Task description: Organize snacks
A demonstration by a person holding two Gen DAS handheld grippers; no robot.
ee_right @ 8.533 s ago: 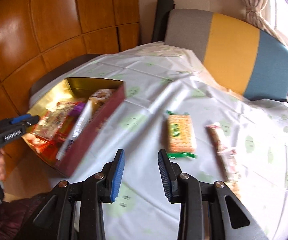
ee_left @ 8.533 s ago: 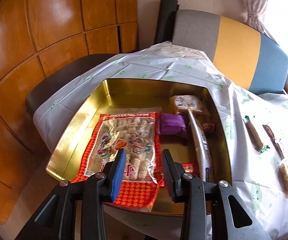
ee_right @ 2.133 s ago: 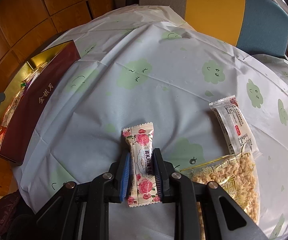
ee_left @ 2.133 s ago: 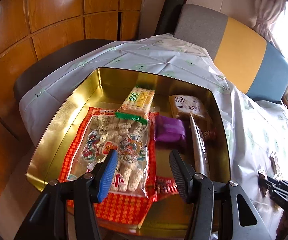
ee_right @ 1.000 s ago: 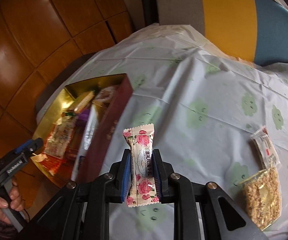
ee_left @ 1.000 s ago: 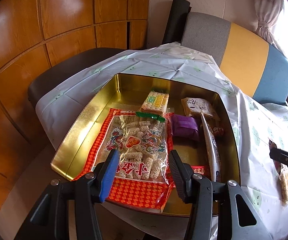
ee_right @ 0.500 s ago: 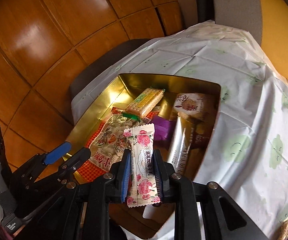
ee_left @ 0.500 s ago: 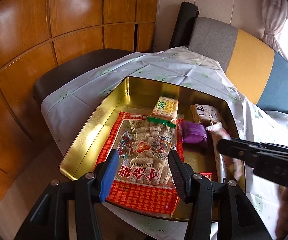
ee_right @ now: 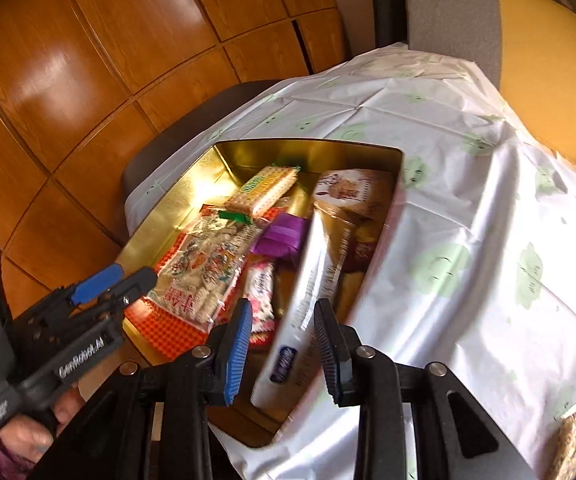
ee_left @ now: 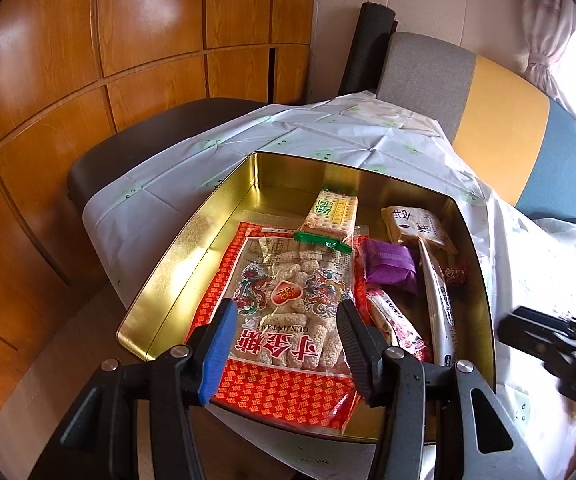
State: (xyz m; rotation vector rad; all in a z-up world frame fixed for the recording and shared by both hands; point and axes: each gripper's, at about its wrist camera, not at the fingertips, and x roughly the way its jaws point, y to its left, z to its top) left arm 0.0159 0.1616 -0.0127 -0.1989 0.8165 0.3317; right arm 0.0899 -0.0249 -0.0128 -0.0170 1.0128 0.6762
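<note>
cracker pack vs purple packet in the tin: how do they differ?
The cracker pack is a long, pale yellow rectangle with a green end seal; the purple packet is shorter, squarer and solid purple. The cracker pack lies further back in the gold tin, its green end overlapping the big red candy bag; the purple packet sits beside that bag, to its right. Both are sealed and lie flat inside the tin.

Gold tin (ee_left: 224, 204): polished, mirror-bright metal is seen. Snack wrappers (ee_left: 288, 300) are glossy crinkled plastic. Tablecloth (ee_right: 468, 208) is creased, faintly shiny; wall panels (ee_left: 148, 32) are lacquered wood.
</note>
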